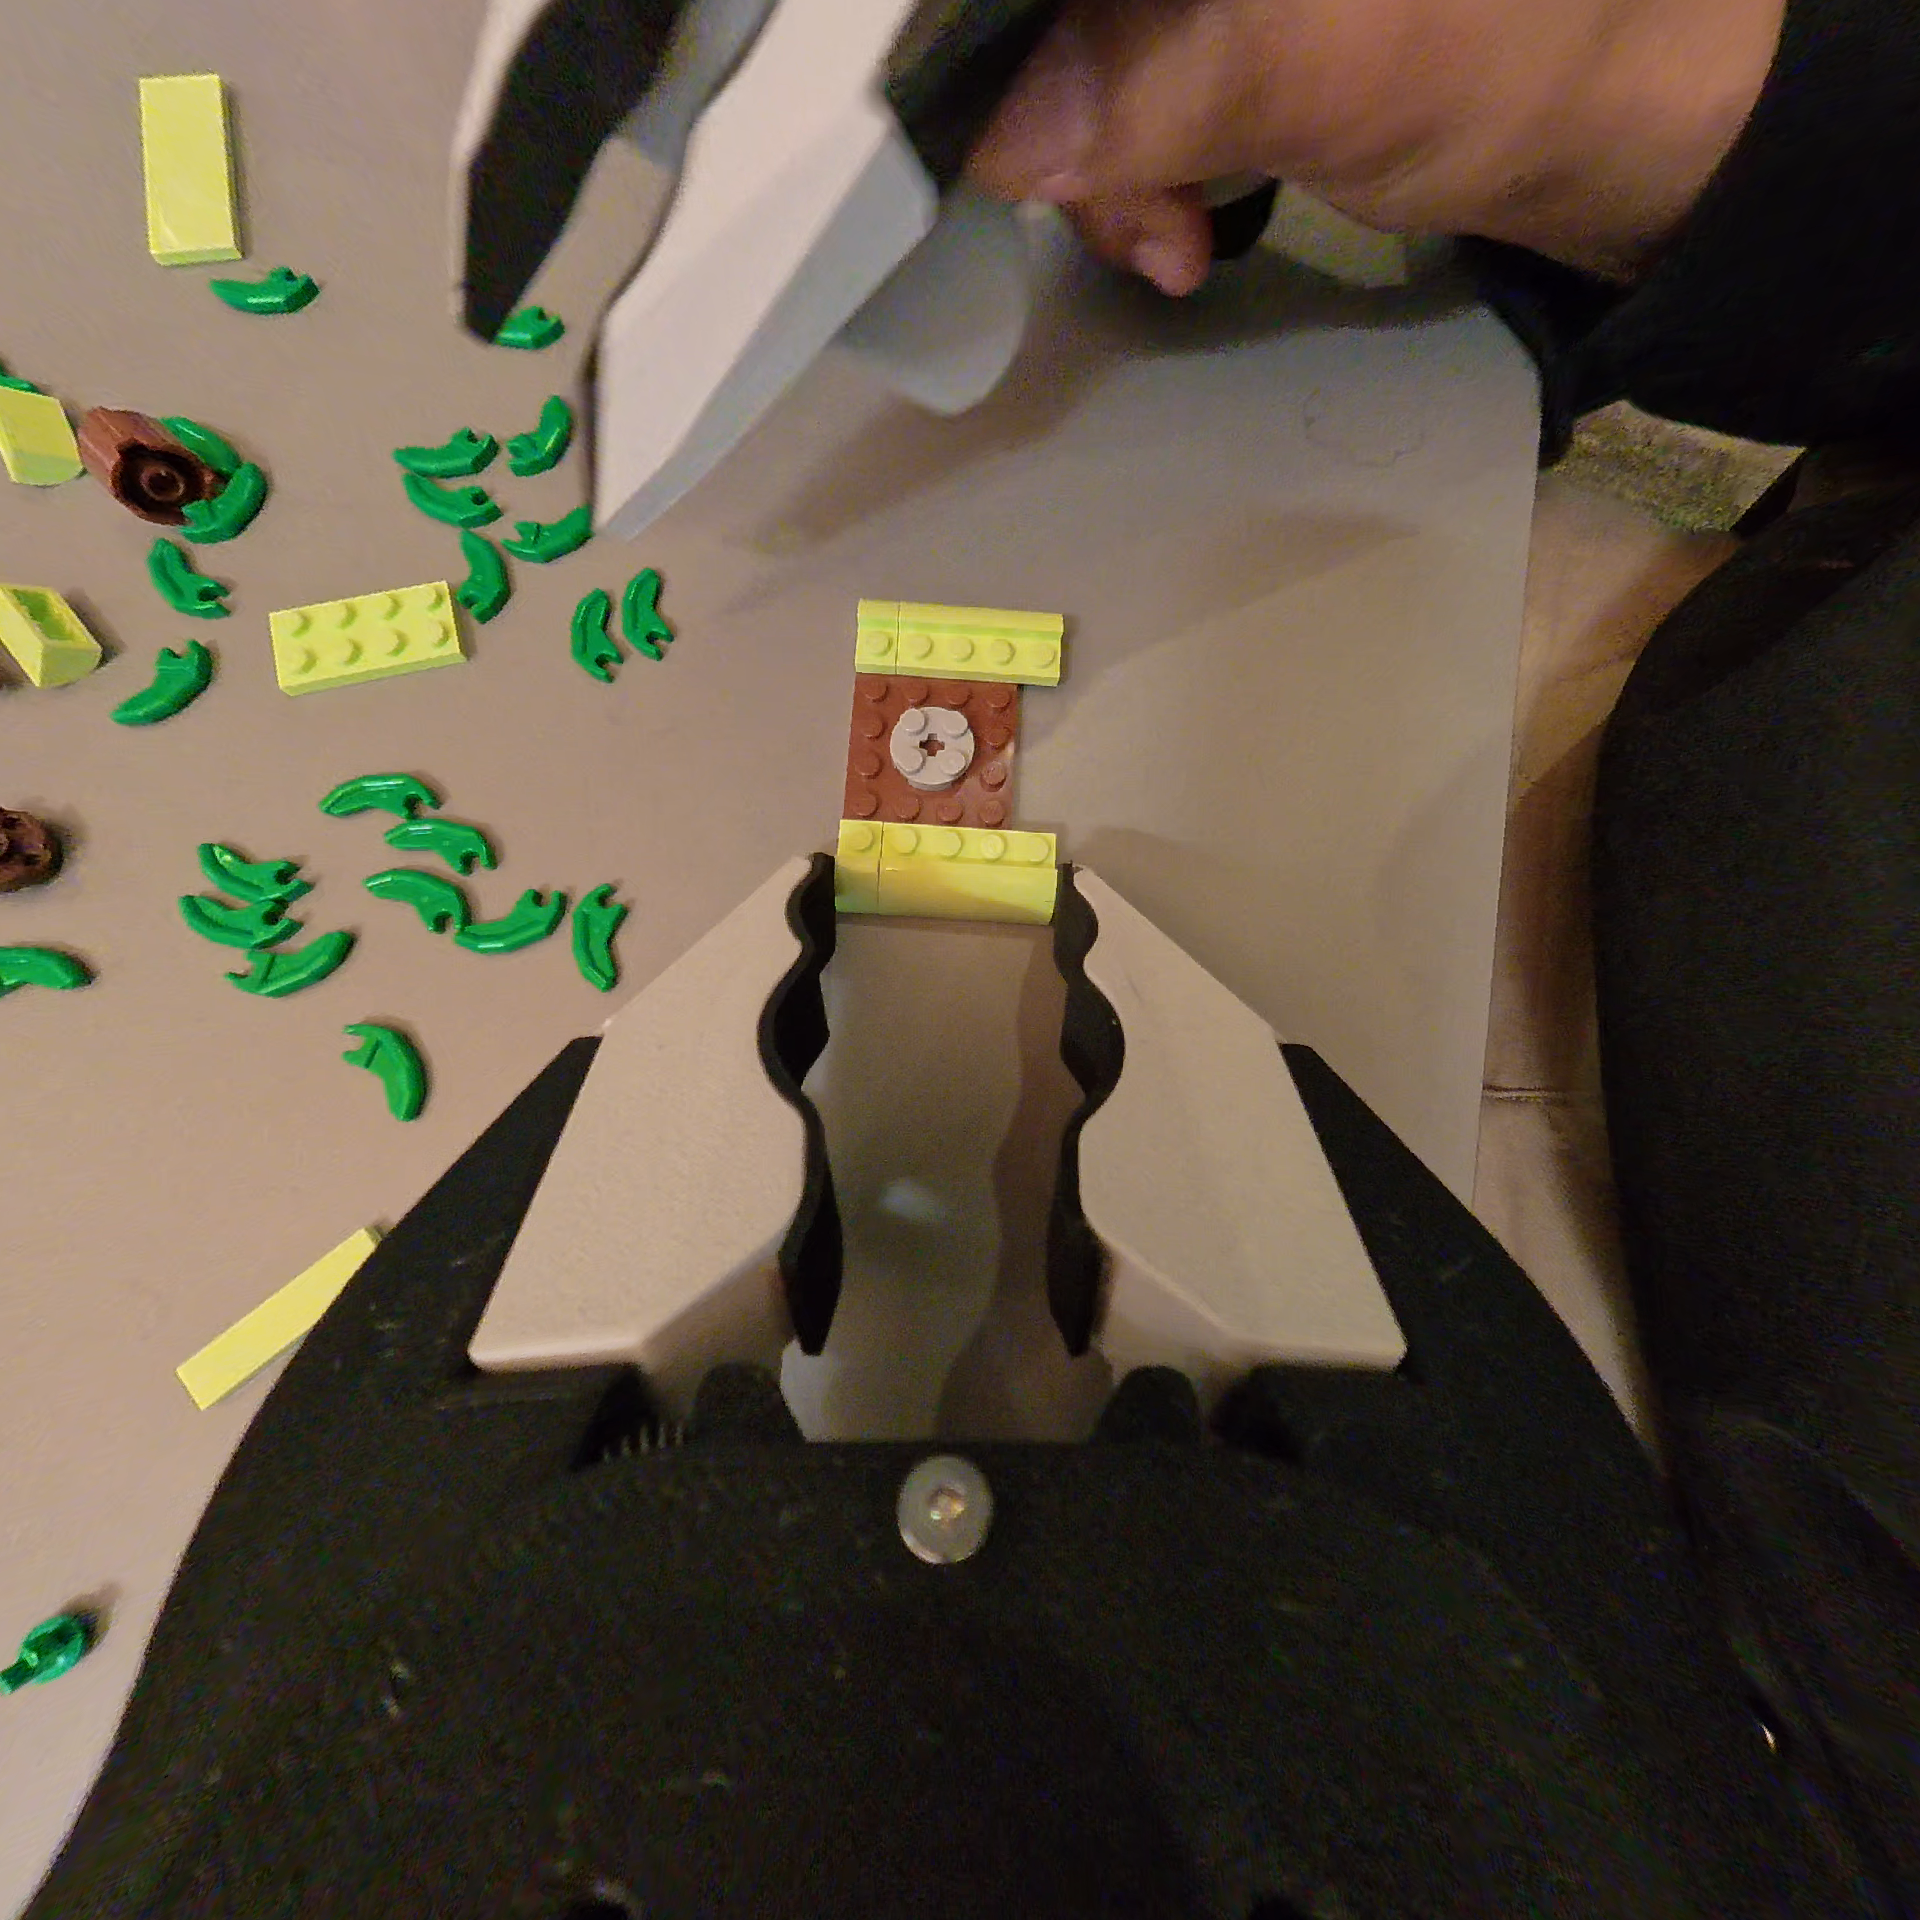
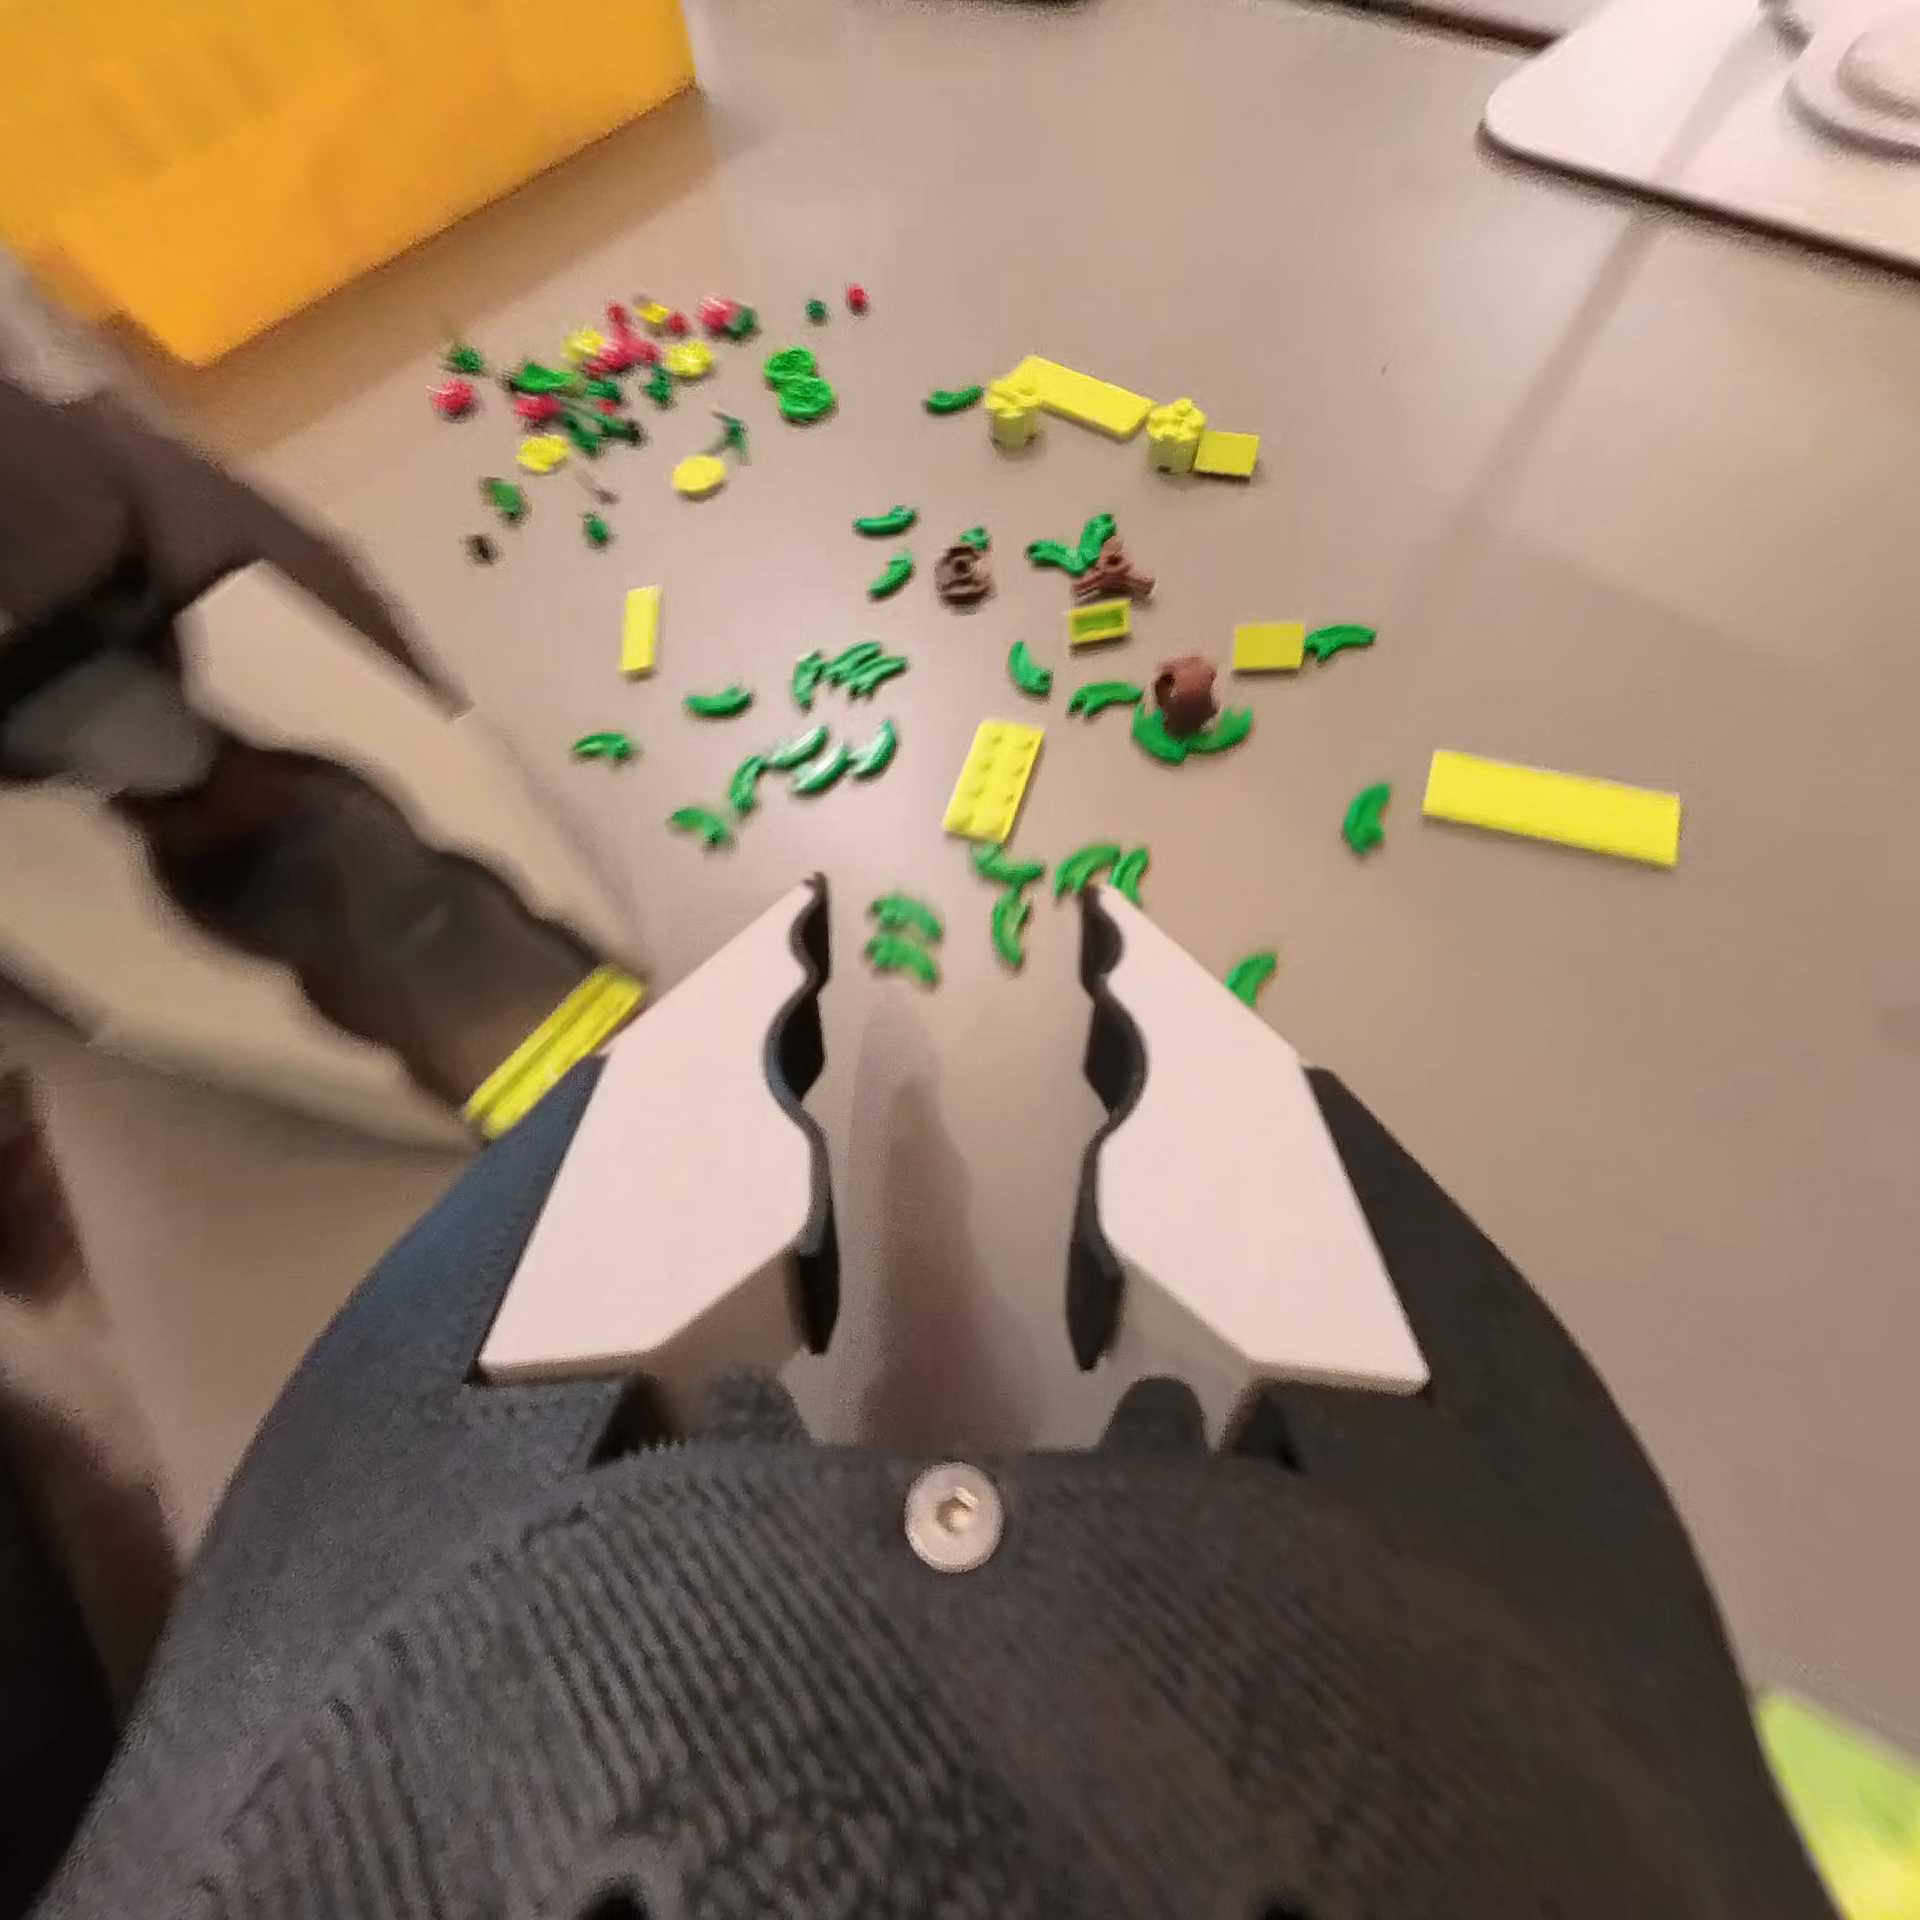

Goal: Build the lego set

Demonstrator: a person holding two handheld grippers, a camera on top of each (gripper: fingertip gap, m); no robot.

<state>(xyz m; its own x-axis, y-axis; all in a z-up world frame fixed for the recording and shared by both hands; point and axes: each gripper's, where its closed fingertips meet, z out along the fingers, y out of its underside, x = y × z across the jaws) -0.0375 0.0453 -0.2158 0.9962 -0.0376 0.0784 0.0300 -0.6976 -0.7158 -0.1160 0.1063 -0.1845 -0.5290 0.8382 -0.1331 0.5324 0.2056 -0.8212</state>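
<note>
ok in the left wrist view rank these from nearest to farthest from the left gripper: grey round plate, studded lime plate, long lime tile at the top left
1. The grey round plate, just ahead of the left gripper, on the brown plate of the small build.
2. The studded lime plate, off to the left among the green leaves.
3. The long lime tile, far top left corner.
</note>
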